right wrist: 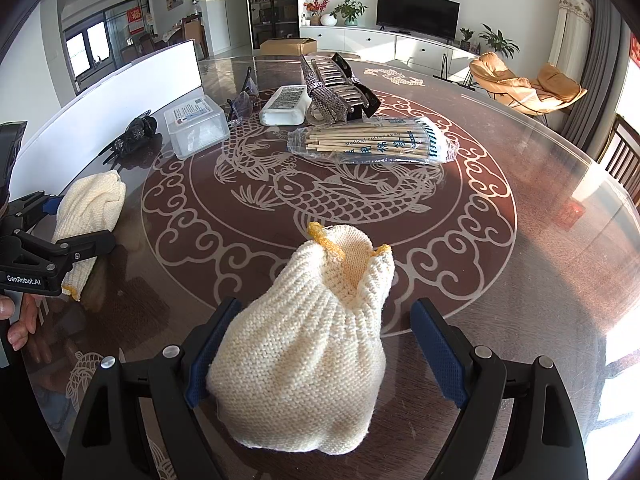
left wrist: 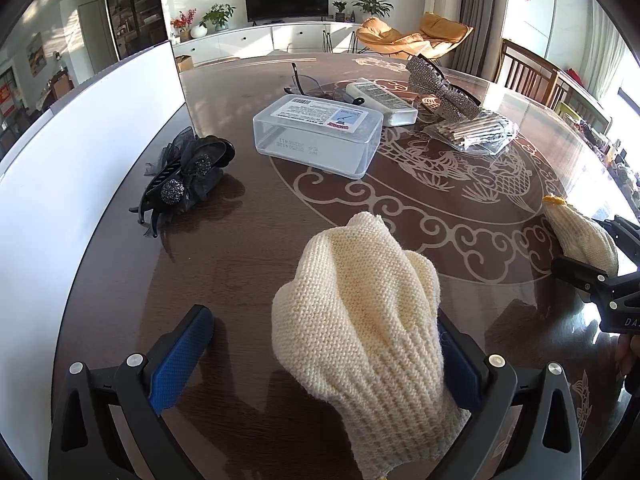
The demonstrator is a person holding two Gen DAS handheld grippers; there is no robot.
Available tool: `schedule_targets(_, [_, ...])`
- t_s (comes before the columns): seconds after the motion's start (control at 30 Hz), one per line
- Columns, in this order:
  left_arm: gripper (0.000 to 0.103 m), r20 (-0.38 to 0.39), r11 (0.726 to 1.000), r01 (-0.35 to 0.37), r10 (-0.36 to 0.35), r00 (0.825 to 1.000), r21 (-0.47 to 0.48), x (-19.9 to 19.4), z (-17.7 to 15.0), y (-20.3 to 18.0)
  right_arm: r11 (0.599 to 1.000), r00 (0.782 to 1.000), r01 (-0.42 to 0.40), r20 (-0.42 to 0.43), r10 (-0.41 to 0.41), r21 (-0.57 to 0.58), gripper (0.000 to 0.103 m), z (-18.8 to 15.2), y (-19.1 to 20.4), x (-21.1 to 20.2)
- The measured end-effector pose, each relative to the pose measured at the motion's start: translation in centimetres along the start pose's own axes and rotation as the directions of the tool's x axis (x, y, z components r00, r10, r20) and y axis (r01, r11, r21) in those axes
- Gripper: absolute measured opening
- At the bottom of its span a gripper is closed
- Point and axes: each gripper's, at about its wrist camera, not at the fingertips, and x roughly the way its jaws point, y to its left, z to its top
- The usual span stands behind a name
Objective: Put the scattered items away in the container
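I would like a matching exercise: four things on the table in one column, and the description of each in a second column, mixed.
Things:
1. hair claw
2. plastic box
3. bag of wooden sticks
4. knitted glove

Descriptions:
A. clear, with a printed label on the lid
B. black, beside the white board
C. cream, between the fingers of the right tool
D. lying in a transparent wrapper

Pairs: 1-B, 2-A, 3-D, 4-C
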Motion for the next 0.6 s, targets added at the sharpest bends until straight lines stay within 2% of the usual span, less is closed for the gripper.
schedule_targets(0.6, [0.103, -0.003, 1.000, -0.004, 0.004, 1.000, -0.004, 0.00, -0.01, -0.01, 1.000, 1.000, 0.000, 0.000, 0.000, 0.000, 0.087, 0.00, 0.03, 0.01])
